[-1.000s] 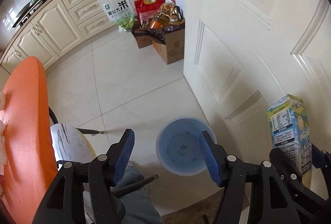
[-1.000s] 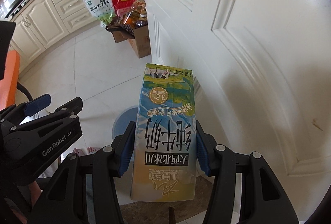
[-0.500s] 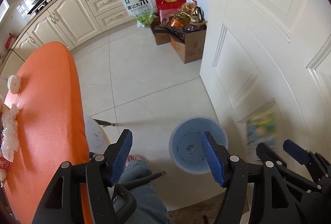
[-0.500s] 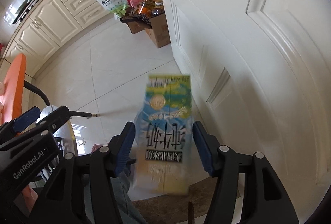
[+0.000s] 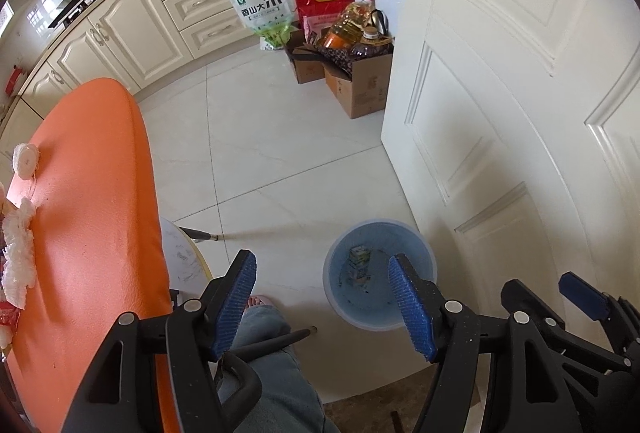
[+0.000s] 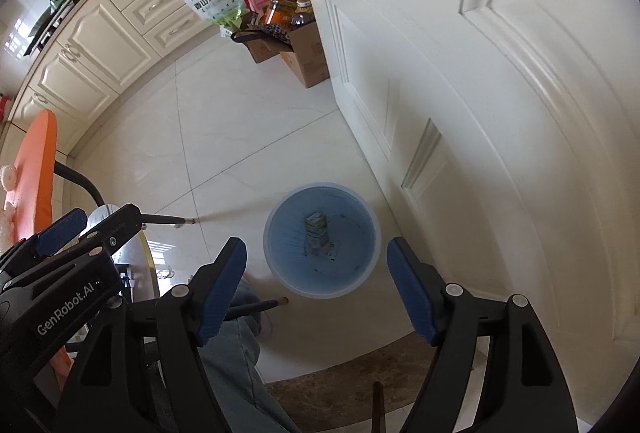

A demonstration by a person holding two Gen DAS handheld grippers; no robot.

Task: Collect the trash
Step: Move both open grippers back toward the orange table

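Jaws apart; carton (image 6: 318, 233), seemingly upright, in bin (image 6: 280, 265)

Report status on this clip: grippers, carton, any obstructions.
Right gripper jaws just opened, empty. Left gripper open, empty. Printed milk carton lies inside round blue plastic bin. Nothing blocking the bin.

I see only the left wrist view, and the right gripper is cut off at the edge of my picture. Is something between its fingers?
Observer: No. The right gripper has just been opening its jaws, and nothing is between them.
Operator: What is below it?
Observer: In the right wrist view the blue bin lies straight ahead between its fingers, with the carton inside on the bottom.
Operator: Does that view show my left gripper?
Observer: Yes. The left gripper appears from the side there, and its black body bears the print GenRobot.AI.
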